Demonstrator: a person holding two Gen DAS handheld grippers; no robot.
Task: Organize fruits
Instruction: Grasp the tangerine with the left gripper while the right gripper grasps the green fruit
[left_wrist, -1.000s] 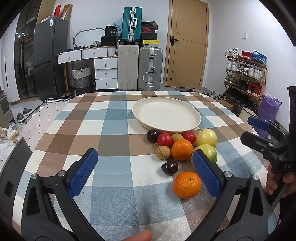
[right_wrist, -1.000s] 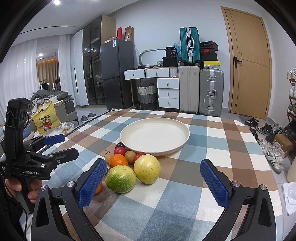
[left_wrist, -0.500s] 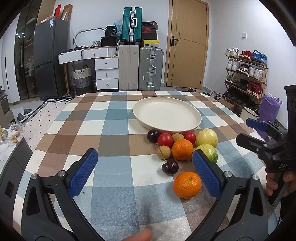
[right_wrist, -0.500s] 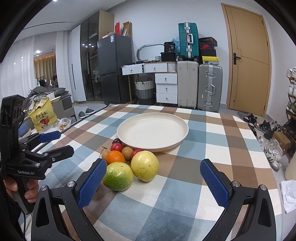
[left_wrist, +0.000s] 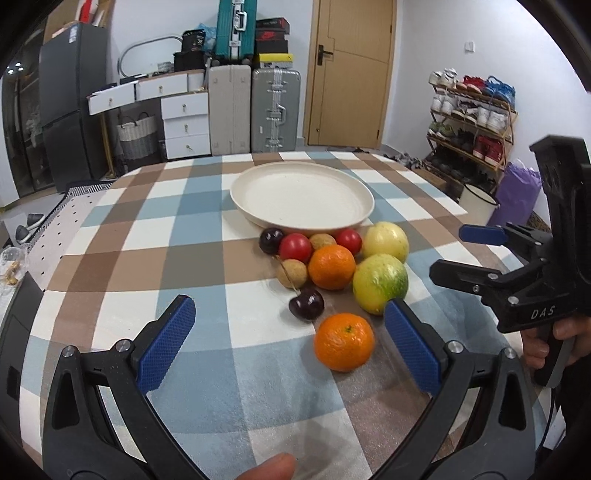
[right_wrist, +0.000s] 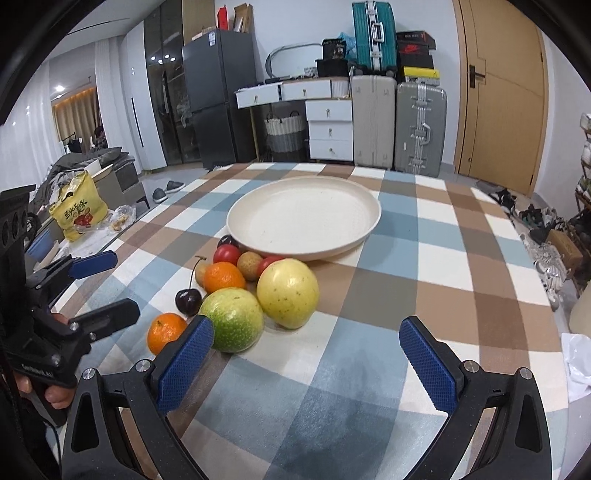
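I hold 1 tool in each hand. My left tool (left_wrist: 290, 345) has its jaws spread wide and grips nothing; my right tool (right_wrist: 306, 363) is likewise wide and empty. Both hover low over the checked table (left_wrist: 122, 258).

The fruit lies in 1 loose cluster on the table, just in front of the cream plate (left_wrist: 301, 195), which holds nothing yet. The nearest piece to my left tool is a mandarin (left_wrist: 343, 341), lying apart from the rest and just ahead of my right-hand pad. Behind it sit a dark cherry (left_wrist: 306, 304) with a thin stem, a green-yellow round fruit (left_wrist: 380, 282), a yellow round fruit (left_wrist: 386, 242), a second mandarin (left_wrist: 331, 266) and several small red and tan fruits touching the plate's rim.

Handling, as I judge it:
- Mandarin: light, round, soft skin. Grip across the widest girth with moderate force; excess force may bruise it, and an off-centre grip may squirt it out of the pads.
- Cherry: small and slick; likely to roll. Take the body, not the stem.
- Large round fruits: heavier and smooth; centre the pads at mid-height.

Any piece nudged sideways may roll off across the cloth.
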